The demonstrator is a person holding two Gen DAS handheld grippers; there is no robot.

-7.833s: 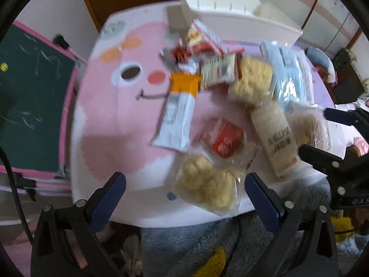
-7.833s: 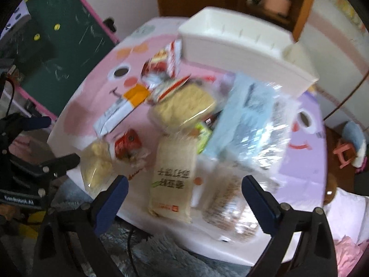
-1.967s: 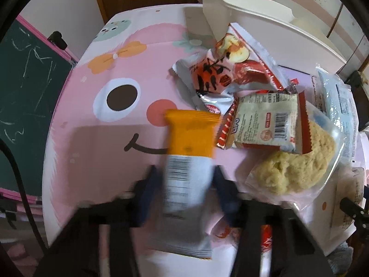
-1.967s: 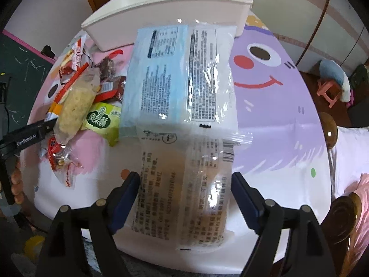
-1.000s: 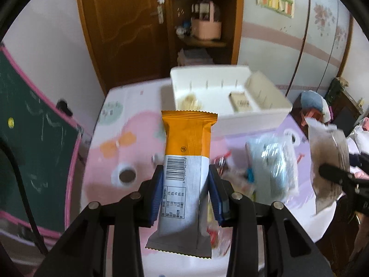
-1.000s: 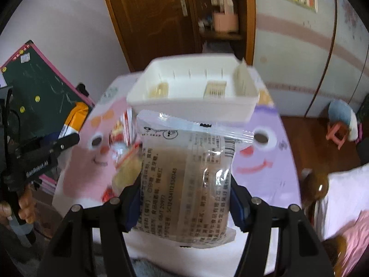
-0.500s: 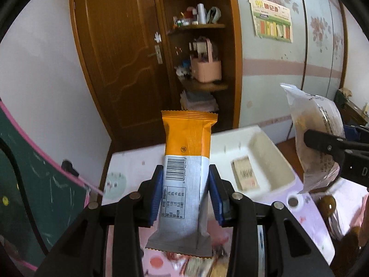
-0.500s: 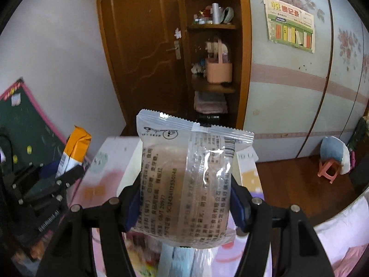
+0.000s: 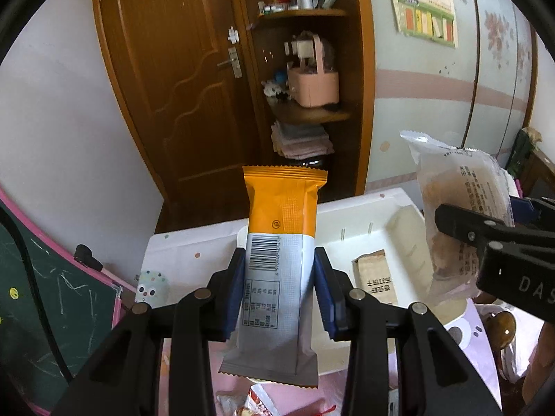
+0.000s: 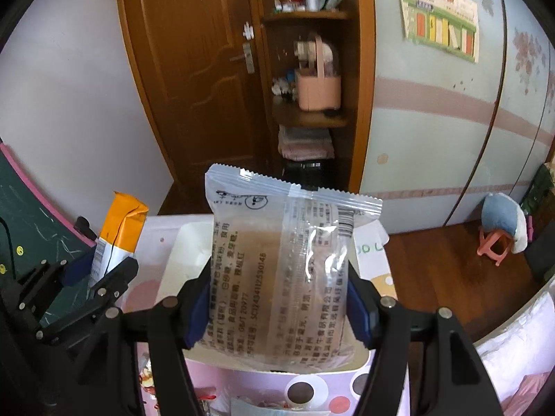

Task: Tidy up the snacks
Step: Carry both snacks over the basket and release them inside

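My left gripper (image 9: 280,287) is shut on an orange and white snack bar (image 9: 282,253), held upright above the near wall of the white storage box (image 9: 360,222). My right gripper (image 10: 279,303) is shut on a clear bag of brown cake (image 10: 281,277), held upright over the same white box (image 10: 189,242). The bar also shows at the left of the right wrist view (image 10: 118,235). The bag also shows at the right of the left wrist view (image 9: 461,215). A brown packet (image 9: 376,277) lies inside the box.
The pink and purple cartoon table (image 9: 180,260) carries the box and loose snack packets (image 9: 256,402) at its near side. A green chalkboard (image 9: 41,312) stands at the left. A wooden door (image 9: 173,79) and shelf stand behind. A small stool (image 10: 499,235) stands at the right.
Both grippers have lifted their snacks off the table and carried them forward and up, to the white box. The view has tilted up toward the door and shelf.
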